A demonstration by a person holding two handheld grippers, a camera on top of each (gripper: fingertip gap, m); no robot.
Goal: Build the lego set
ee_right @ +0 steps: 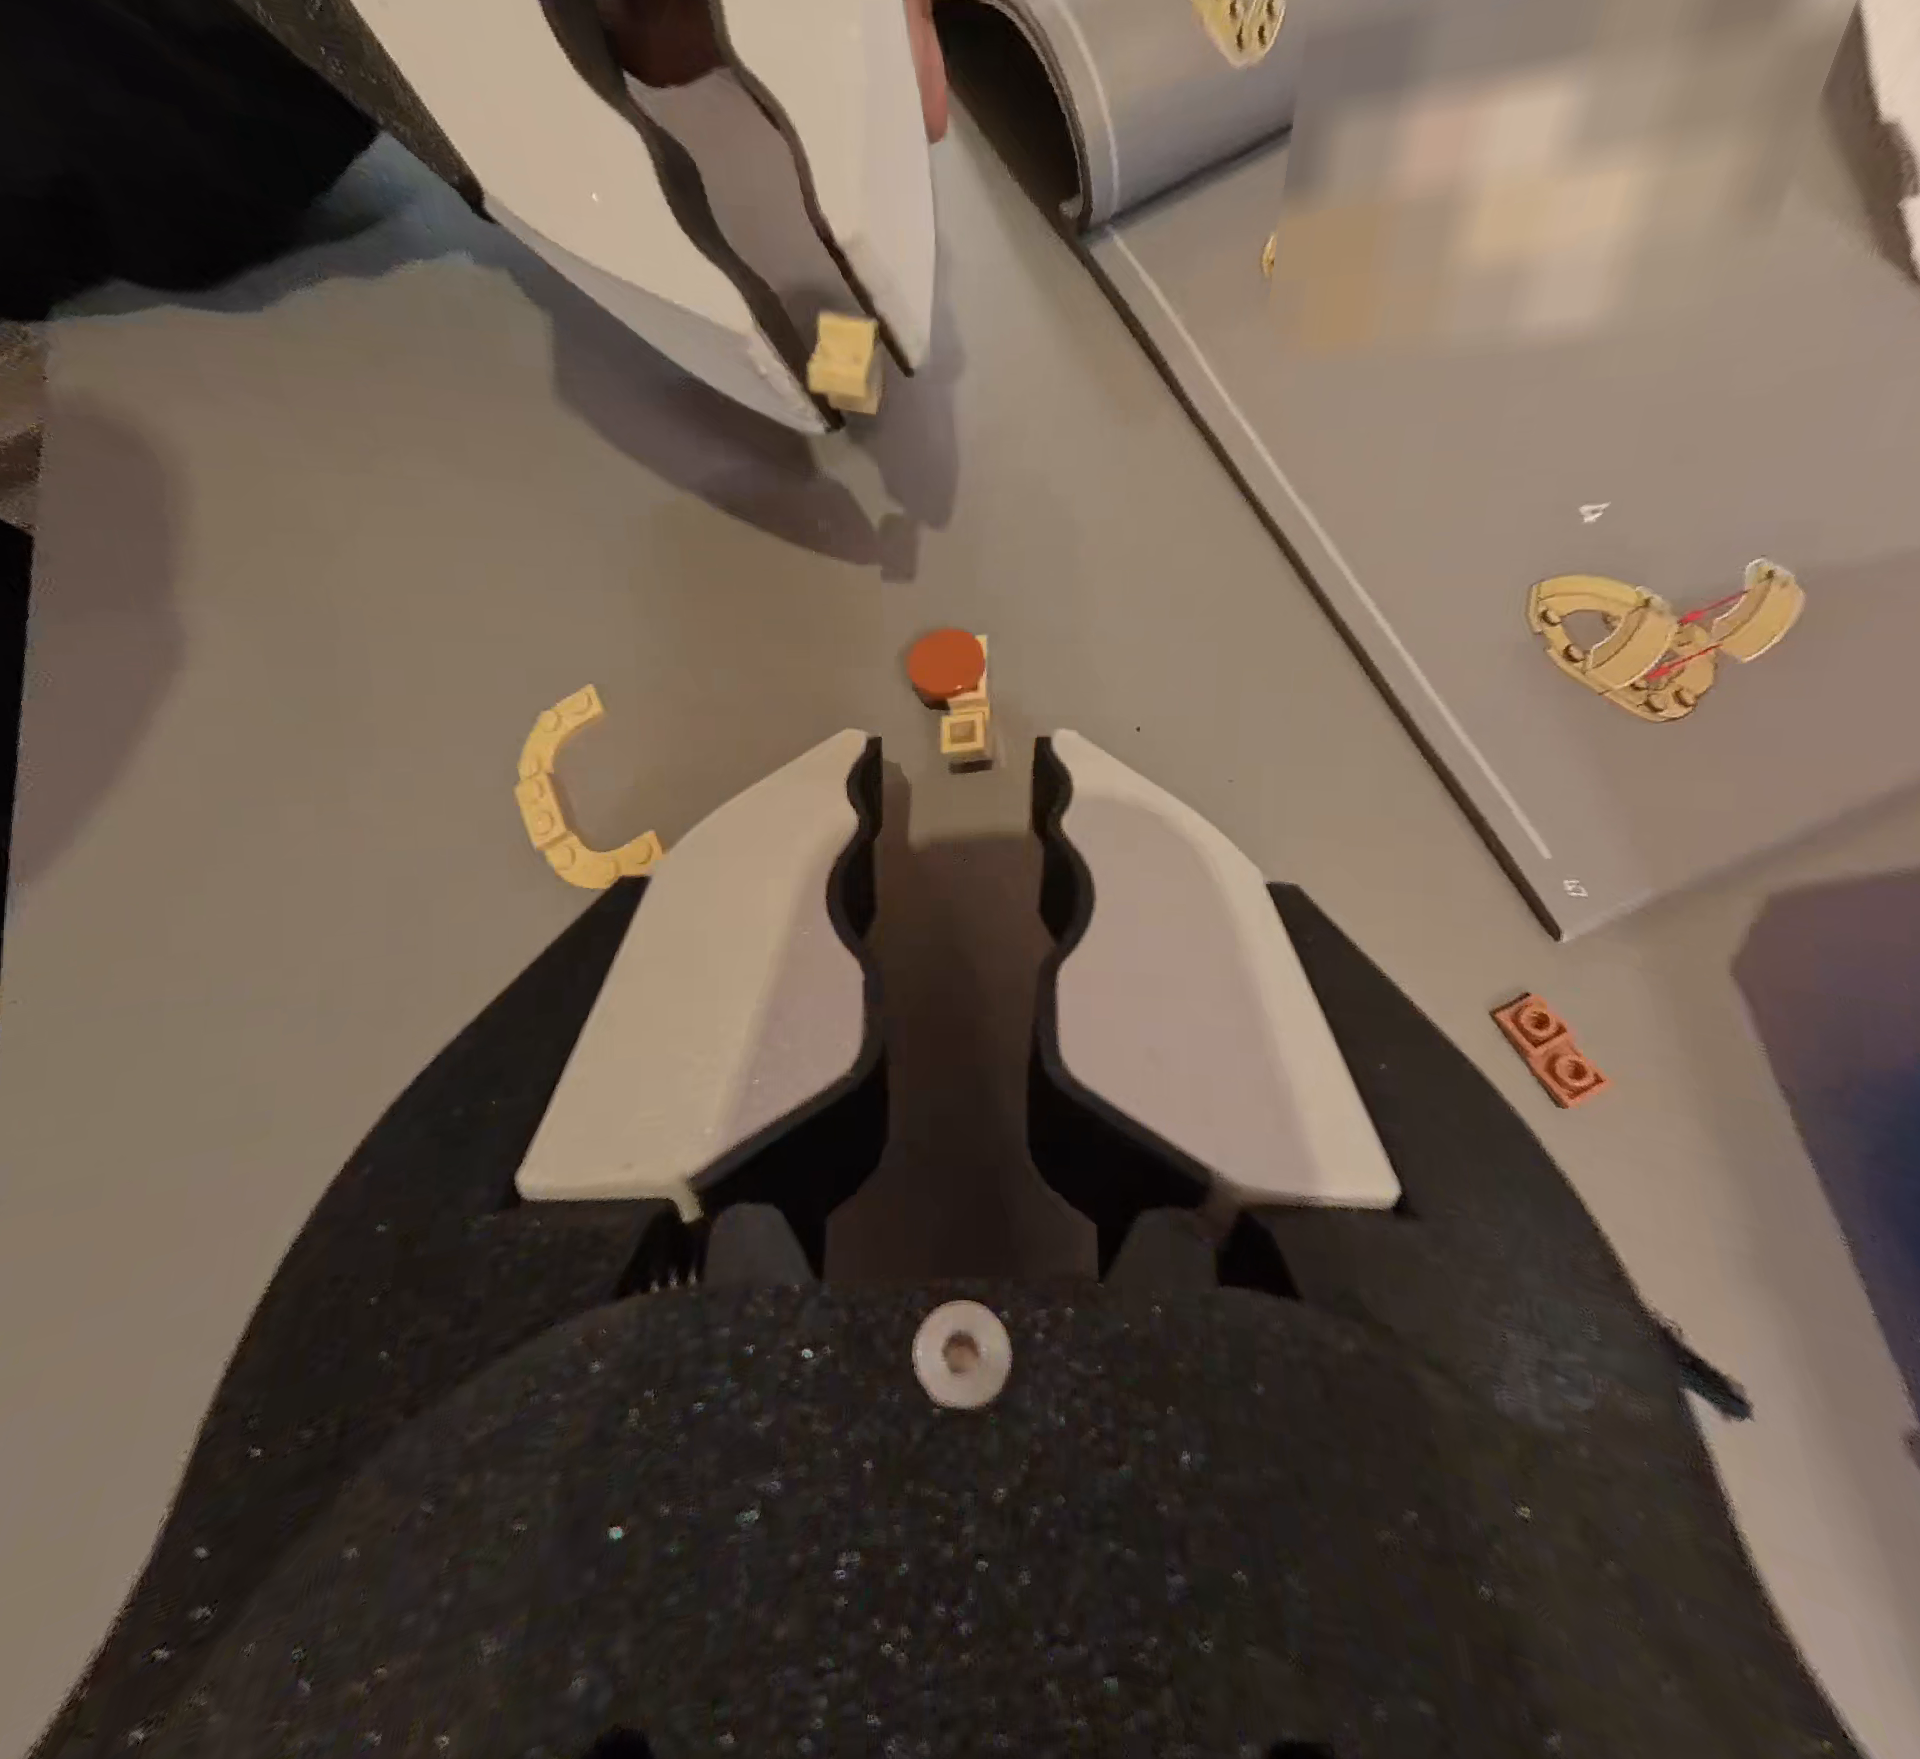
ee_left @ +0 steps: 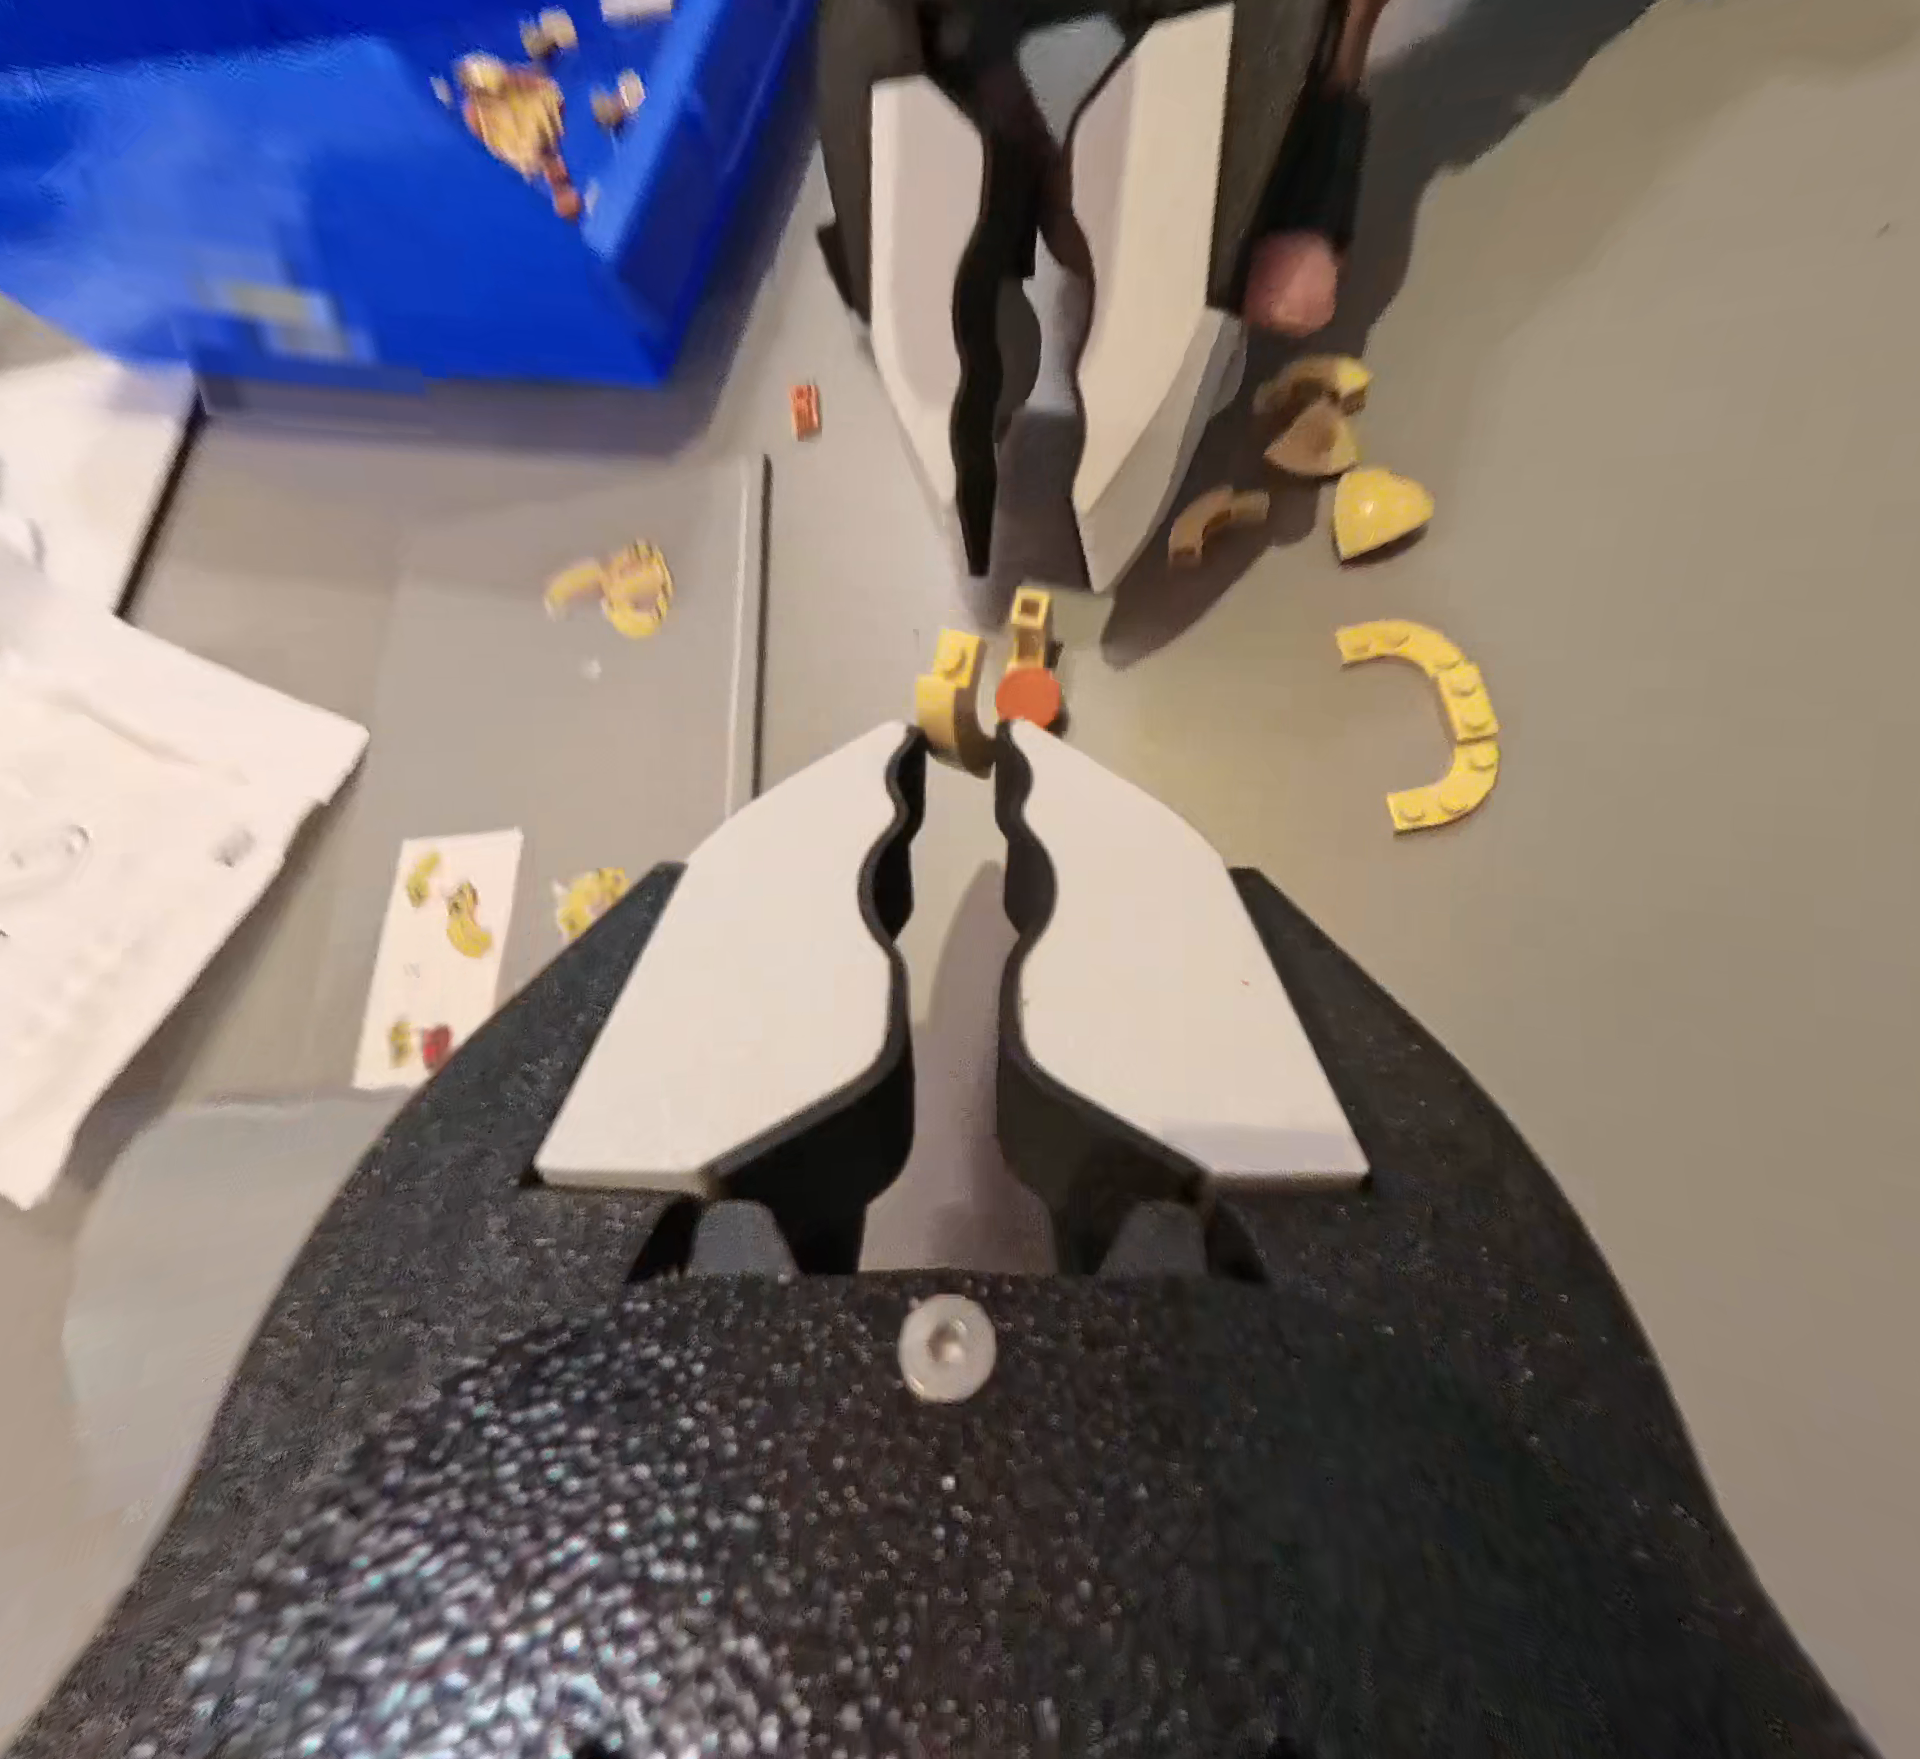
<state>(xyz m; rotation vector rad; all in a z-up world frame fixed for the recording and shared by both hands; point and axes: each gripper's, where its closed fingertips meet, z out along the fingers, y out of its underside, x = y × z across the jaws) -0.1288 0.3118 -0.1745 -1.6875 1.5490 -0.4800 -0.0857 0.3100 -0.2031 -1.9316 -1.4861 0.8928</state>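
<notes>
My left gripper (ee_left: 958, 738) is shut on a small tan arch piece (ee_left: 951, 701), held just above the grey table. It also shows in the right wrist view (ee_right: 862, 395) with the tan piece (ee_right: 844, 374) at its tips. A small assembly stands on the table between the two grippers: an orange round tile (ee_right: 945, 660) on a tan brick (ee_right: 966, 735). It also shows in the left wrist view (ee_left: 1029, 696), beside the held arch. My right gripper (ee_right: 958, 741) is open, its tips on either side of the near end of the assembly.
A yellow curved plate (ee_right: 566, 795) lies left of my right gripper. A brown two-stud plate (ee_right: 1548, 1049) lies to the right. An open instruction booklet (ee_right: 1507, 483), a blue bin (ee_left: 364, 99) with loose pieces, tan dome pieces (ee_left: 1320, 442) and white paper (ee_left: 125, 774) surround the work spot.
</notes>
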